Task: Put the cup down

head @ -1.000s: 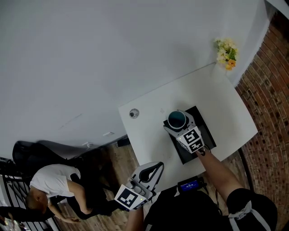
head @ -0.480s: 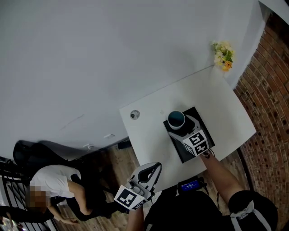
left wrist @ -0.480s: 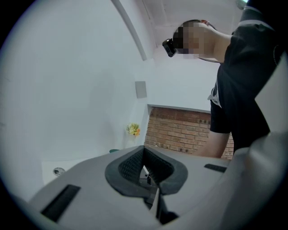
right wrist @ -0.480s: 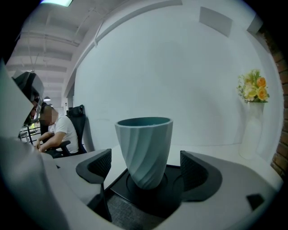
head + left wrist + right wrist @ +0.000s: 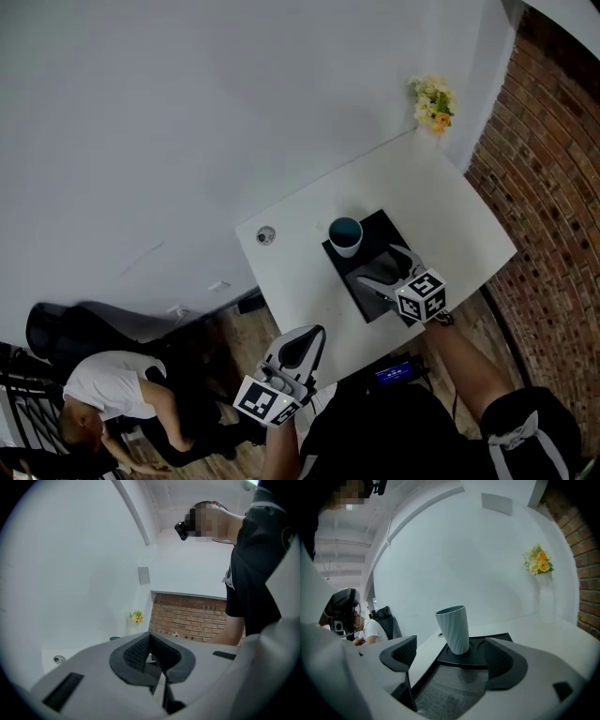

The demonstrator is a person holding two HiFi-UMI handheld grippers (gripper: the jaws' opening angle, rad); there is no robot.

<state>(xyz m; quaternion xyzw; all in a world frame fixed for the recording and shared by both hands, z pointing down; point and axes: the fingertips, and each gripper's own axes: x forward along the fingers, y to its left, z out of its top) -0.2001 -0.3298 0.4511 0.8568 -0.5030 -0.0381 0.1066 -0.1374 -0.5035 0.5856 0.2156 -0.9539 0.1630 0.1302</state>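
Put-down looks done: ribbed pale-teal cup stands upright at the far end of the flat black tray on the white worktop, nothing touching it. Right gripper has just been opening and is spread wide, nothing between the jaws, cup just ahead of the tips. Left gripper is pressed together, empty, off the worktop's near edge; next move just needs a clean pull-back without clipping the cup

A white wall fills most of the view and meets a brick wall at a corner. A white table stands in that corner (flowers at its far end). Beside it lies a wood floor, with a black chair and a crouching person further off.
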